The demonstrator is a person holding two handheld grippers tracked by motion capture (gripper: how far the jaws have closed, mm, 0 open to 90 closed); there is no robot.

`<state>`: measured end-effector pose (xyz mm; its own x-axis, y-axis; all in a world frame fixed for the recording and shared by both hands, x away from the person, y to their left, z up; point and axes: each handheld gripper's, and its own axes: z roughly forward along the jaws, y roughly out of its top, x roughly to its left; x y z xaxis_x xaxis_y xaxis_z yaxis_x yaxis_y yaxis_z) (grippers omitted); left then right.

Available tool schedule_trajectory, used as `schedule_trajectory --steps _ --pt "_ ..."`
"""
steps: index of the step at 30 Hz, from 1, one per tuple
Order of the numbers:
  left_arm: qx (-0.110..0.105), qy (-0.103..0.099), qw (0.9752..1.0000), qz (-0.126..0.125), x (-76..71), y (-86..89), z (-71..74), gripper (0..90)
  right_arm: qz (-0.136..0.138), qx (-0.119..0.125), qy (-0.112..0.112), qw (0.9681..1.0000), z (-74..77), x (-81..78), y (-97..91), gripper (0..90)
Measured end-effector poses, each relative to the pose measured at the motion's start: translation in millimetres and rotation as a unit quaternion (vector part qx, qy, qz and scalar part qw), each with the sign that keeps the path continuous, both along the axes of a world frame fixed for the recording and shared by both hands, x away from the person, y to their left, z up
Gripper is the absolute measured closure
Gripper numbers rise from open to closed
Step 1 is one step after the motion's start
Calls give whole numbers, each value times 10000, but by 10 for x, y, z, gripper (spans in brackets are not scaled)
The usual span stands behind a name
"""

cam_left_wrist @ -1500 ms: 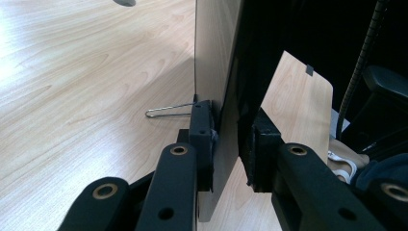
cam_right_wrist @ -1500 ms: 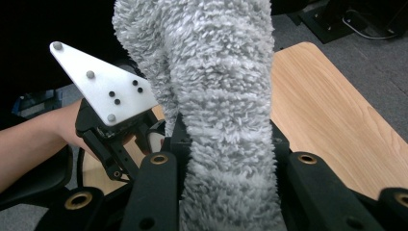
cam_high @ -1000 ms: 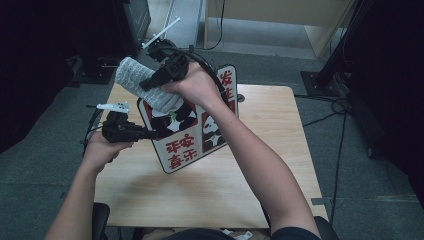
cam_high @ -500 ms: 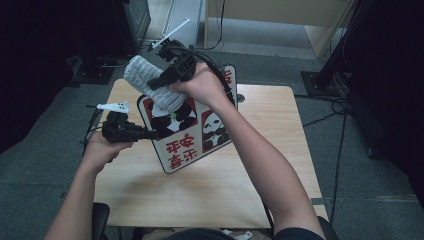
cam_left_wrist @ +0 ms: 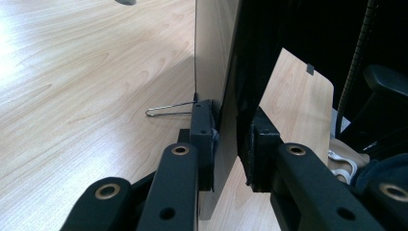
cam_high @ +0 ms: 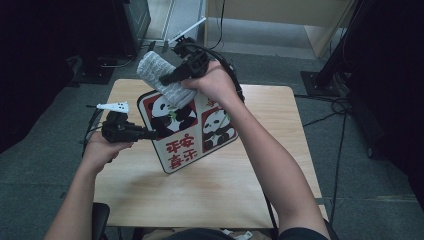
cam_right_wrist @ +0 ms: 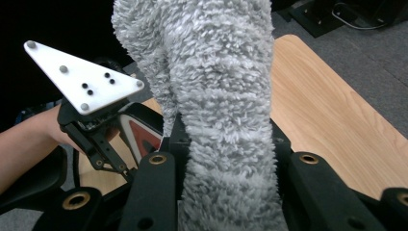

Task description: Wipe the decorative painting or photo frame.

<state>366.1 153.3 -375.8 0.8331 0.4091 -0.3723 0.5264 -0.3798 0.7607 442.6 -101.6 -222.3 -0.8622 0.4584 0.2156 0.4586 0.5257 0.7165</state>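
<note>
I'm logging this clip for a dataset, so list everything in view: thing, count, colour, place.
Panda board: one, white and red with black-and-white pandas and red characters, held tilted above the table, its left edge clamped in the left tool.
Fluffy cloth: one, grey, bunched in the right tool, at the board's top edge.
Wire stand: one, metal, at the back of the board.
Table: one, light wood, on grey floor.
Left tool: black, shut on the board edge, in the person's left hand.
Right tool: black, shut on the cloth, in the right hand.
</note>
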Motion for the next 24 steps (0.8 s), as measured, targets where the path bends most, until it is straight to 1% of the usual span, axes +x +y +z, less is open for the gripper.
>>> schedule_trajectory --steps 12,15,20,24 --pt "-9 26 10000 -2 -1 2 -2 774 -187 49 59 9998 -8 70 -197 670" --pt "-10 27 10000 -8 0 4 -3 774 -215 60 36 9997 -11 87 -245 670" --pt "-9 36 10000 -16 0 6 -3 774 -296 102 59 9995 -18 120 -331 669" --pt "-10 39 10000 -13 0 7 -4 773 -336 141 18 9993 -27 140 -407 668"
